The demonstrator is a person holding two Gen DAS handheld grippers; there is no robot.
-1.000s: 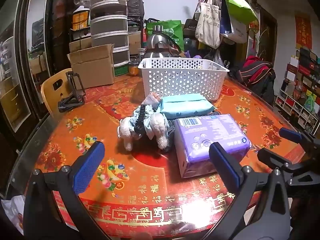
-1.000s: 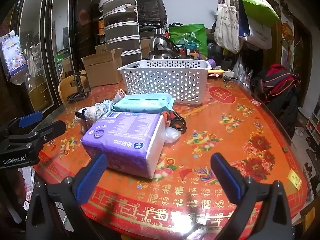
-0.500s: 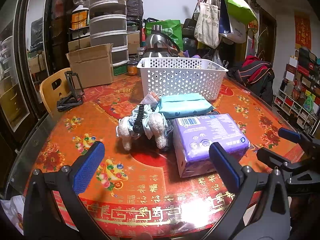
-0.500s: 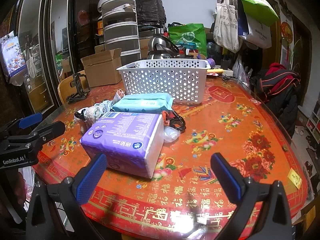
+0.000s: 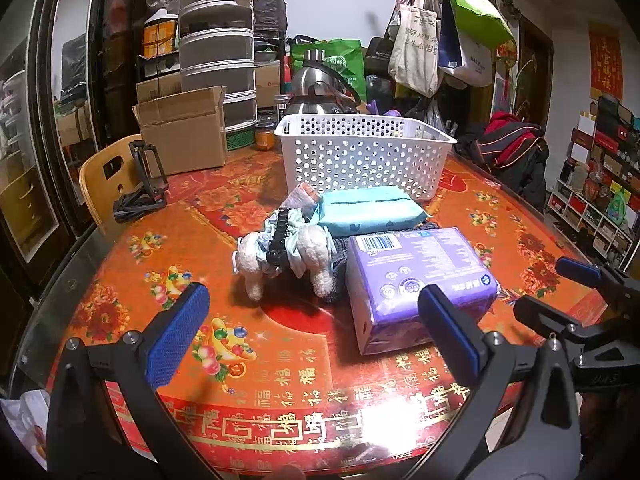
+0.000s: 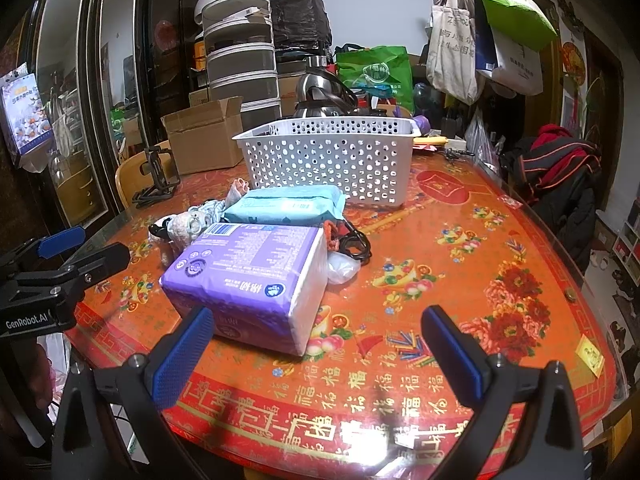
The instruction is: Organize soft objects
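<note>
**Soft goods heaped before an empty-looking basket, both grippers waiting**

Because nothing has yet been lifted, the soft things lie bunched in one heap at the middle of the desk (image 5: 120, 264), just in front of the white perforated basket (image 5: 362, 152), which stands a little behind them and is likely where they are meant to go. The heap counts out as one purple tissue pack (image 5: 416, 276) nearest the camera, one teal wipes pack (image 5: 368, 210) behind it and resting partly on a dark fabric piece, and one plush toy (image 5: 284, 252) lying on its side just to the left, touching the packs. From the right wrist view, a black cord (image 6: 354, 242) and a small clear bag (image 6: 340, 266) sit against the purple pack's far side; one of each. Whether anything lies inside the basket cannot be told.

The left gripper (image 5: 316, 332) hangs low over the near edge of the desk, its fingers spread wide and holding nothing, with the plush toy and the purple pack ahead between them. The right gripper (image 6: 316, 350) is likewise empty, fingers spread, pointing at the purple pack's near corner. Both seem posed for a first approach, probably toward that pack, since it is closest and blocks the rest.
</note>
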